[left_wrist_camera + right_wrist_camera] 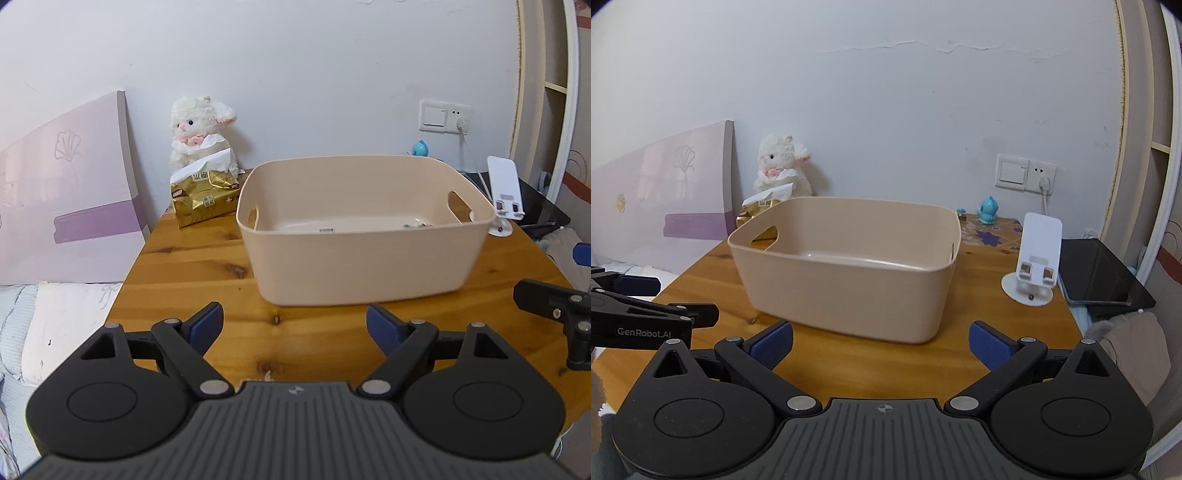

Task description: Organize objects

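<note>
A beige bin point(364, 236) stands on the wooden surface point(192, 273), roughly at its middle, with a handle slot cut in each end wall. From the left wrist view a few small items lie on its floor toward the far right, too small to identify.

The left hand-held gripper point(294, 328) hovers over the near edge of the surface, just short of the bin's near wall, its blue-padded fingers point(205, 326) spread wide with nothing between them. The right hand-held gripper point(881, 345) sits at the near side too, facing the bin's near right corner, its fingers point(772, 345) likewise wide apart and holding nothing. Each gripper shows at the edge of the other's view, so the two are side by side and apart.

To the far left of the bin a gold tissue pack point(205, 197) lies close by its corner, with a white plush lamb point(199, 129) upright behind it against the wall. To the right of the bin a white phone stand point(1034, 258) rests on the surface, with a dark tablet point(1100, 273) just beyond it. A small blue figurine point(988, 210) stands far right, below a wall socket point(1025, 172). A bed point(48, 325) lies left of the surface.
</note>
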`<state>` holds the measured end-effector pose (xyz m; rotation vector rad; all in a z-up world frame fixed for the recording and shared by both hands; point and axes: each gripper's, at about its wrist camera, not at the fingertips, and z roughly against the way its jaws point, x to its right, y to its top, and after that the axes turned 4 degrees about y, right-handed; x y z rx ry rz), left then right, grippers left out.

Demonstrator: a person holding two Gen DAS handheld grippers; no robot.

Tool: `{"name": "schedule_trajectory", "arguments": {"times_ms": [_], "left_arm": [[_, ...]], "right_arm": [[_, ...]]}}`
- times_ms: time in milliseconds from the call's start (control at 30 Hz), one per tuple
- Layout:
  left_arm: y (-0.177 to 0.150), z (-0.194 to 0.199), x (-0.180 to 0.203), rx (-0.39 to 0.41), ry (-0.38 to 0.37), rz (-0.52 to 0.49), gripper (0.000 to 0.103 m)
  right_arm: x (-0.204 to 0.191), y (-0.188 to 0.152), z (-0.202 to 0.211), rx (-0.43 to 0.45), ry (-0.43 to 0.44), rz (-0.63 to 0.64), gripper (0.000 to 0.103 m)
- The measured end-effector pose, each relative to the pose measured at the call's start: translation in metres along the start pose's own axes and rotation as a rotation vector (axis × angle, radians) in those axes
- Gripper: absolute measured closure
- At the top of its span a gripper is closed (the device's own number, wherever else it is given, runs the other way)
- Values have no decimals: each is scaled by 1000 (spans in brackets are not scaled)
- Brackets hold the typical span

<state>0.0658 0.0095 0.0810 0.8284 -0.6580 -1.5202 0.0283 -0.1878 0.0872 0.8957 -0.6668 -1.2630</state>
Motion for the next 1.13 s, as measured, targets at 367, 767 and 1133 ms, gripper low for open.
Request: {"name": "schedule_trajectory", "arguments": {"times_ms": [367,767,1133], "left_arm": [[-36,30,0,22,-6,-5,17],[-51,53,5,52,-14,-25,17],[-54,56,6,39,4,-32,17]], "right_arm": [[-11,-29,18,-24,27,-17,0],[-8,-36,34,-19,30,-28,0],[-6,-38,30,-32,22,-33,0]]}}
